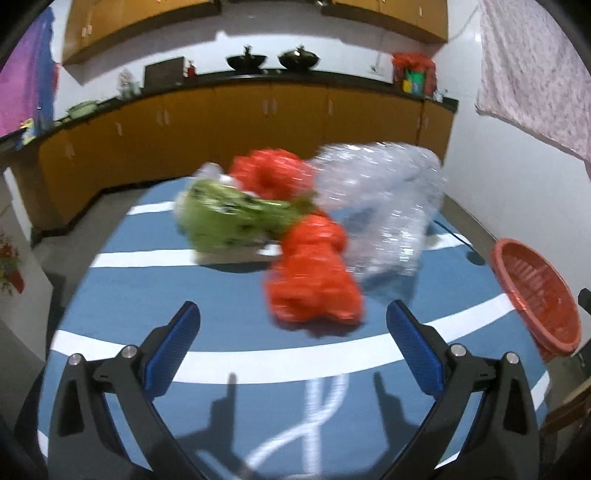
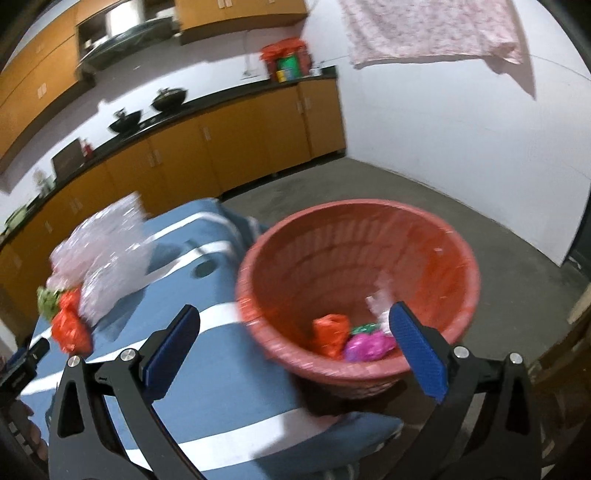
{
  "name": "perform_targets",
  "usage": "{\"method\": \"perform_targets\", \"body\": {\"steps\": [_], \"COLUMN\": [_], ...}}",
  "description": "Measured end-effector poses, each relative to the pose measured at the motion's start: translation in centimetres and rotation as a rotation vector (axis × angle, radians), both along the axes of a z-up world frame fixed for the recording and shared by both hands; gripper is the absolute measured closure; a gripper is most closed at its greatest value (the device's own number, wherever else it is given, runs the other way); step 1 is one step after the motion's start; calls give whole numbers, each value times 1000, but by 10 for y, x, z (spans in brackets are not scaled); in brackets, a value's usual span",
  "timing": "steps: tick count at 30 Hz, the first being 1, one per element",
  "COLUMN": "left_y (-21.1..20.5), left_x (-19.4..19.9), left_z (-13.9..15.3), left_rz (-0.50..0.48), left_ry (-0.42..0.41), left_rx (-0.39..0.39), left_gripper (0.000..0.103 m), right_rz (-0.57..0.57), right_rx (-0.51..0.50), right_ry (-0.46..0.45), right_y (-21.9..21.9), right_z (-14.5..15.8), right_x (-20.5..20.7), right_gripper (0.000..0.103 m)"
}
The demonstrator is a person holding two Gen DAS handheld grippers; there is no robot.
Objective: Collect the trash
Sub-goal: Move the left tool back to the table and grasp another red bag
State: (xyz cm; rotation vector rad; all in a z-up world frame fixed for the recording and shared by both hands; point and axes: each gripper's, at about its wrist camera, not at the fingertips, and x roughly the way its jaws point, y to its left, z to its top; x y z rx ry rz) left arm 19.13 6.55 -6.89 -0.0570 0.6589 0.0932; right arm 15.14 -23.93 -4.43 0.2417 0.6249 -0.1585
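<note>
A pile of trash lies on the blue striped table (image 1: pixel 155 295): an orange bag (image 1: pixel 314 288) nearest me, a green spotted wrapper (image 1: pixel 229 218), another orange bag (image 1: pixel 273 171) and a clear bubble-wrap sheet (image 1: pixel 384 206). My left gripper (image 1: pixel 293 314) is open just short of the near orange bag, nothing between its fingers. The red basket (image 2: pixel 436 236) stands at the table's right edge and holds an orange bag (image 2: pixel 330 334), a pink wrapper (image 2: pixel 369 345) and a whitish scrap (image 2: pixel 380 299). My right gripper (image 2: pixel 295 317) is open over the basket's near rim, holding nothing.
The red basket (image 1: pixel 535 295) shows at the right edge of the left wrist view. Orange cabinets with a dark counter (image 1: pixel 258 77) run behind the table, bearing two black woks. Bare grey floor (image 2: pixel 480 206) lies beyond the basket. A pink cloth (image 2: pixel 432 29) hangs on the white wall.
</note>
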Motion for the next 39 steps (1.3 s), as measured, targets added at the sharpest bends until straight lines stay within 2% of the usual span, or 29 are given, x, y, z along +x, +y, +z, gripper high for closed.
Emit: {"method": "perform_targets", "body": {"steps": [5, 7, 11, 15, 20, 24, 28, 35, 39], "left_y": [12, 9, 5, -8, -10, -12, -18, -19, -14], "left_x": [4, 15, 43, 64, 89, 104, 114, 121, 124], "left_z": [5, 4, -4, -7, -13, -19, -26, -36, -40], "left_rz": [-4, -7, -24, -27, -9, -25, -30, -20, -31], "left_ry": [9, 38, 99, 88, 123, 160, 192, 220, 230], "left_rx": [54, 30, -71, -43, -62, -125, -87, -95, -119], "left_gripper": [4, 4, 4, 4, 4, 16, 29, 35, 50], "right_rz": [79, 100, 123, 136, 137, 137, 132, 128, 130], "right_rx": [-33, -47, -68, -92, -96, -106, -107, -109, -106], "right_ry": [7, 12, 14, 19, 30, 42, 44, 43, 43], "right_y": [39, 51, 63, 68, 68, 67, 66, 64, 64], "right_z": [0, 1, 4, 5, 2, -1, -2, 0, 0], "right_x": [3, 4, 2, 3, 5, 7, 6, 7, 7], "right_gripper": [2, 2, 2, 2, 2, 2, 2, 2, 2]}}
